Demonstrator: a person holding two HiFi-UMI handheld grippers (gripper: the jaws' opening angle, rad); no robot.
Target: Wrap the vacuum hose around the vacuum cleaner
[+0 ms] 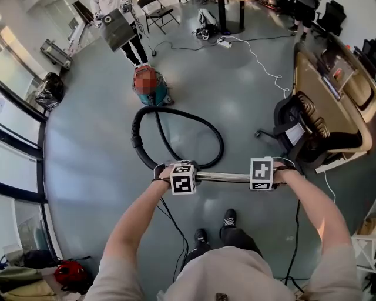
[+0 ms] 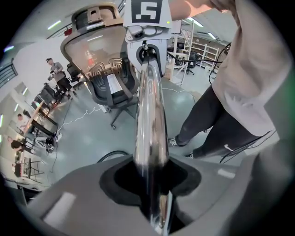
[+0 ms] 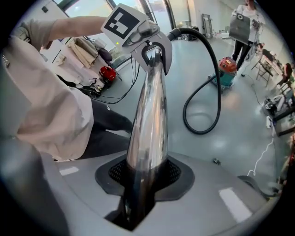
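I hold a chrome vacuum tube point(image 1: 226, 177) level in front of me, one gripper on each end. My left gripper point(image 1: 183, 177) is shut on the tube's hose end, and my right gripper point(image 1: 262, 174) is shut on the other end. In the left gripper view the tube point(image 2: 150, 115) runs from the jaws up to the right gripper's cube point(image 2: 147, 11). A black hose point(image 1: 176, 114) loops across the floor from the left gripper to a red and teal vacuum cleaner point(image 1: 151, 88). The right gripper view shows the tube point(image 3: 147, 120), the hose point(image 3: 213, 64) and the vacuum cleaner point(image 3: 226, 69).
A black office chair point(image 1: 288, 126) and a curved desk point(image 1: 329, 88) stand to the right. A person point(image 1: 126, 29) stands behind the vacuum cleaner. A power strip point(image 1: 223, 41) with a white cable lies further back. Black cables point(image 1: 176, 235) trail by my feet.
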